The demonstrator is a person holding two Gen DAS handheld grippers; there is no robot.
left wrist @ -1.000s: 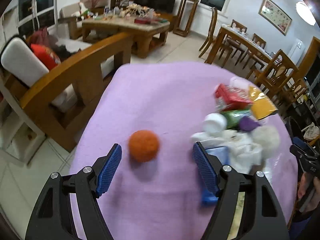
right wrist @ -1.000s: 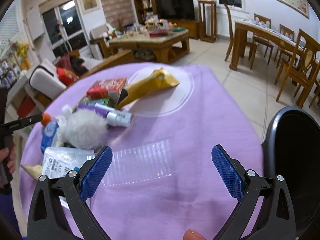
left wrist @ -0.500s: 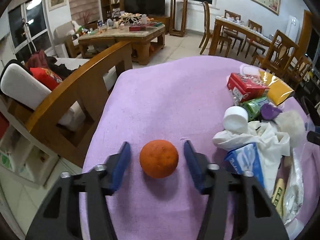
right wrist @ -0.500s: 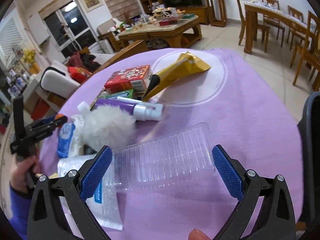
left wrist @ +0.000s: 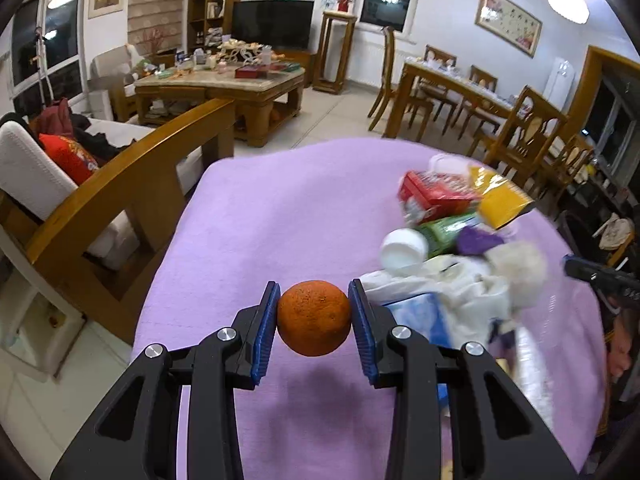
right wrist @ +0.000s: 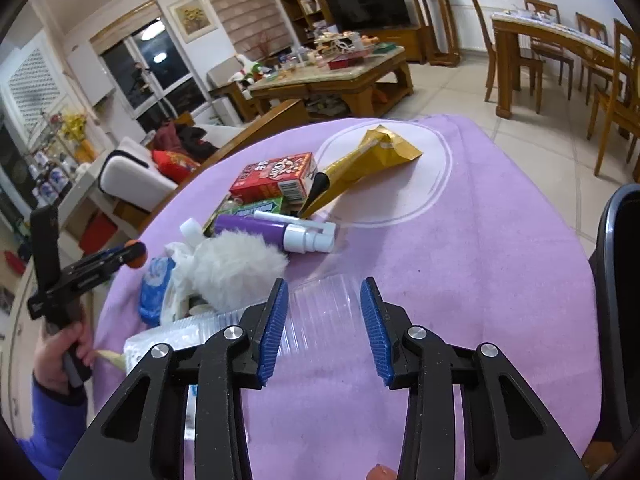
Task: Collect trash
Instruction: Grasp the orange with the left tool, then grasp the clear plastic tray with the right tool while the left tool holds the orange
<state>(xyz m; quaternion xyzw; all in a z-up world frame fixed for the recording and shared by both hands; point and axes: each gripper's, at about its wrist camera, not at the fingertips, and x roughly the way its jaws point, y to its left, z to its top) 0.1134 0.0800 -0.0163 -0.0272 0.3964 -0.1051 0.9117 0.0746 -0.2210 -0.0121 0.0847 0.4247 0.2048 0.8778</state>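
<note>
My left gripper closed since half second ago: pads now clamp orange, lifted above purple cloth. My right gripper narrowed around clear plastic tray; contact unclear. Next judged: bin.

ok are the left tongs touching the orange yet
Touching. In the left wrist view both blue pads of the left tongs press flush against the sides of the orange, no gap visible.
</note>
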